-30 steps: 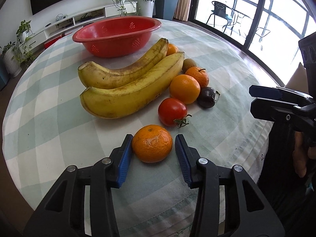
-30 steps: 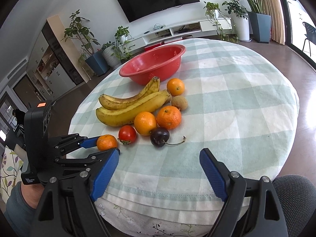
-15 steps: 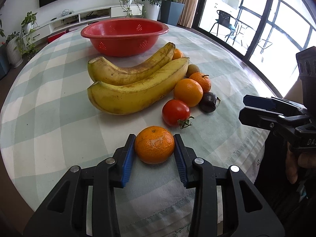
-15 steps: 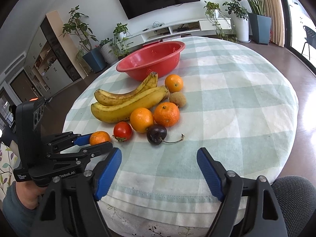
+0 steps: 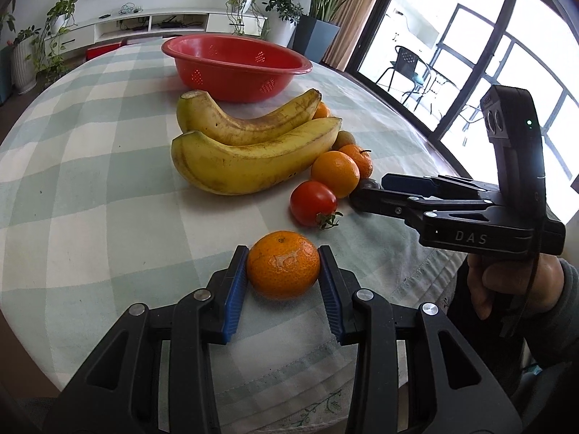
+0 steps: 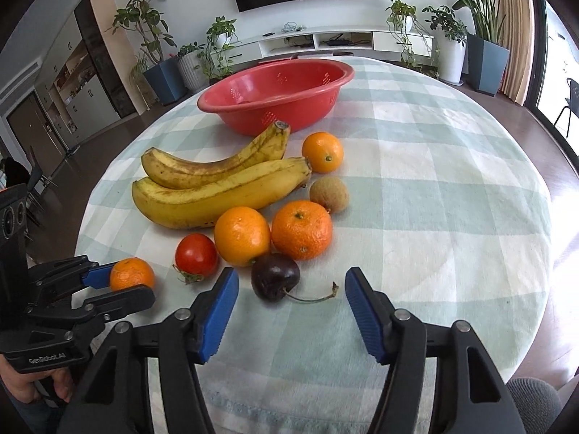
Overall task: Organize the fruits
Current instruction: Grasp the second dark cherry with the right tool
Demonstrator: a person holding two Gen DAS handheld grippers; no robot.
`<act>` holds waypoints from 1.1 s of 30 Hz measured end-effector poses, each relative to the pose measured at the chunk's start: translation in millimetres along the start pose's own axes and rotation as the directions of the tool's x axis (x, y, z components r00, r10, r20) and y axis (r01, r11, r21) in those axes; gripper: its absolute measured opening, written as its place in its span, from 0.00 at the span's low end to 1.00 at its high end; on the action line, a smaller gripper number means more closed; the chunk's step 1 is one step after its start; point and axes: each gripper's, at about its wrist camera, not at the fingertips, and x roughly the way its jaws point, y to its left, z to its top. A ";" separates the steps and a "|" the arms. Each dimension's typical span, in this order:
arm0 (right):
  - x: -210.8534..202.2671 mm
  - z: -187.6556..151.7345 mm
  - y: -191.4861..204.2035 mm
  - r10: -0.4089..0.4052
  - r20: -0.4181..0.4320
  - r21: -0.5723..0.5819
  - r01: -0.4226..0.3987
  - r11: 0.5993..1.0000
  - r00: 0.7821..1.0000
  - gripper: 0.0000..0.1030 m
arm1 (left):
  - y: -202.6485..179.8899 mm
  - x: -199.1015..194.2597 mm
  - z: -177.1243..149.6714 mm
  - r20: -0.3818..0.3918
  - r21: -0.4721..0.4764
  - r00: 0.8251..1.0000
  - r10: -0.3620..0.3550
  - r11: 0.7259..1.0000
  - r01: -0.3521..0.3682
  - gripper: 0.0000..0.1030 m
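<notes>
Between your left tongs (image 5: pixel 283 282) sits a mandarin (image 5: pixel 283 264), both pads touching it near the table (image 5: pixel 90 199) edge. Your right tongs (image 6: pixel 291 313) gape wide around the dark cherry (image 6: pixel 275 276). Nothing lies in the red basket (image 6: pixel 278 99), so all the fruit remains. Bananas (image 5: pixel 249 155) block the straight path; the cloth's right side is open.

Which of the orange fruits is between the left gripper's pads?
The tangerine nearest the table edge, alone in front of the tomato. The left gripper is shut on it; the other three lie beside the bananas.
</notes>
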 end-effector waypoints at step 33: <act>-11.9 -10.6 14.3 0.028 -0.022 -0.090 -0.030 0.995 0.999 0.30 | -1.0 -2.2 -2.2 0.029 0.003 0.999 -0.019 1.000 0.019 0.34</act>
